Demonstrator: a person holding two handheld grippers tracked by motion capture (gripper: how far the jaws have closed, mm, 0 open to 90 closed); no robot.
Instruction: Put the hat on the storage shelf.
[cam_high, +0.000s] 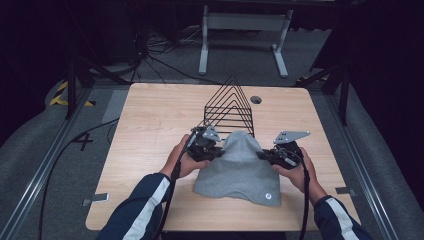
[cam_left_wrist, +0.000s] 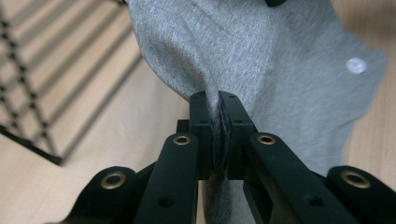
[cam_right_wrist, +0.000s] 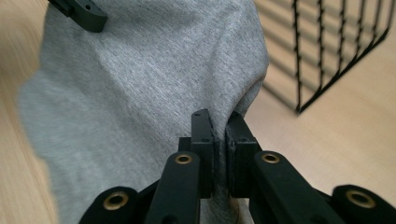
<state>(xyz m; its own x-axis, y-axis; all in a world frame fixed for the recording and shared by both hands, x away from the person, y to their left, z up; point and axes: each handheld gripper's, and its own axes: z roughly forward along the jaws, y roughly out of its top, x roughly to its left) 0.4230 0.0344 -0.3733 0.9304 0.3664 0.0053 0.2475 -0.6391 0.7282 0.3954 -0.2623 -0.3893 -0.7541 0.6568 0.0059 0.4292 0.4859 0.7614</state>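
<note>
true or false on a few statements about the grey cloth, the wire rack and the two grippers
1. Both grippers pinch the grey cloth. True: the left gripper and the right gripper each have fabric clamped between shut jaws.
2. The cloth lies flat on the table. False: its far part is raised into a hump between the grippers, while the near edge rests on the wood.
3. The black wire rack stands beyond the cloth. True.
4. The cloth hangs on the rack. False: it is in front of the rack, held by the grippers.
5. A small pale round mark sits near a corner of the cloth. True.
</note>
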